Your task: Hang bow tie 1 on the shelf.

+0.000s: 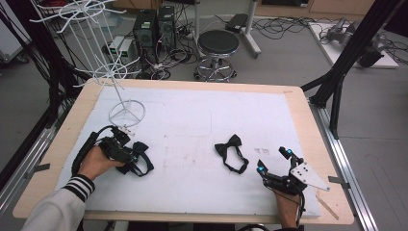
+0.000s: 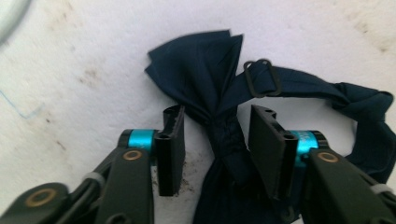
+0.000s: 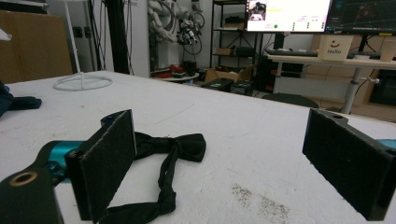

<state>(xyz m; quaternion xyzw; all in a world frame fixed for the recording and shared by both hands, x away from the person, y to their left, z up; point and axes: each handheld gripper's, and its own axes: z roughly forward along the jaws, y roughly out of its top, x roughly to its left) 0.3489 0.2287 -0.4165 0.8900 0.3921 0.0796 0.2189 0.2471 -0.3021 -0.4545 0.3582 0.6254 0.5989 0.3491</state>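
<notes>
Two bow ties on the counter (image 1: 192, 103). Left gripper (image 2: 215, 135) sits around 8 o'clock, wrist low, jaws parted either side of the navy bow tie's (image 2: 205, 70) knot, not clamped on it; its strap (image 2: 359, 100) runs off toward 3 o'clock and the lower wing is cut off. Right gripper (image 1: 274, 161) rests near 5 o'clock, jaws spread wide, holding nothing. Black bow tie (image 1: 231, 151) lies about center, just left of it, partly hidden behind one jaw in the right gripper view. White wire stand (image 1: 126, 111) at 10 o'clock.
</notes>
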